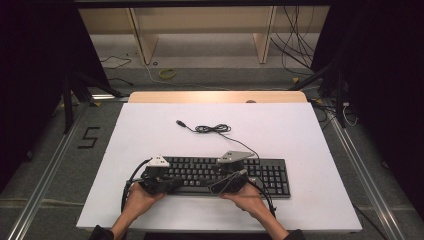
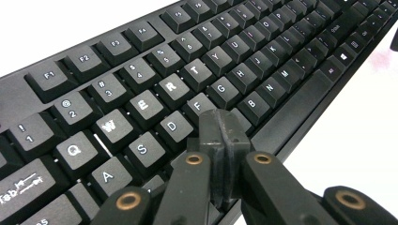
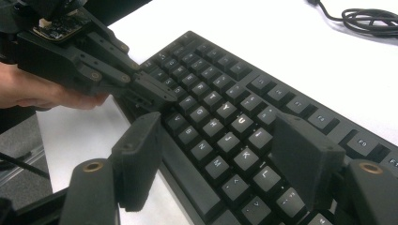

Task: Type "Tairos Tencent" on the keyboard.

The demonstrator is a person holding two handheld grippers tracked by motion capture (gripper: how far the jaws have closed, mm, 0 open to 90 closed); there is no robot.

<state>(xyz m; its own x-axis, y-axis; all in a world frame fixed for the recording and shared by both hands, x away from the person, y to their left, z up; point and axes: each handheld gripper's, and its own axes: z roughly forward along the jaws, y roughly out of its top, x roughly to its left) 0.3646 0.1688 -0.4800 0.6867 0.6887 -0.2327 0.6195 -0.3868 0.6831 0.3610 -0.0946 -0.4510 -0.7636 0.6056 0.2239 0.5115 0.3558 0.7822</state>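
So far I've got both grippers over the keyboard (image 1: pixel 220 175), which lies flat on the white table (image 1: pixel 300 130), near edge, w/ its cable (image 1: pixel 212 129) coiled behind. Left gripper (image 2: pixel 220 124): jaws pressed together, nothing between, tip resting on or just above the keys below F/G; contact not clear. Right gripper (image 3: pixel 225 150): jaws wide apart, hovering over the J/K/L area, empty. My read: typing/pressing is in hand, one closed tip used as a finger. Can't tell which keys are done; the right side looks untouched.
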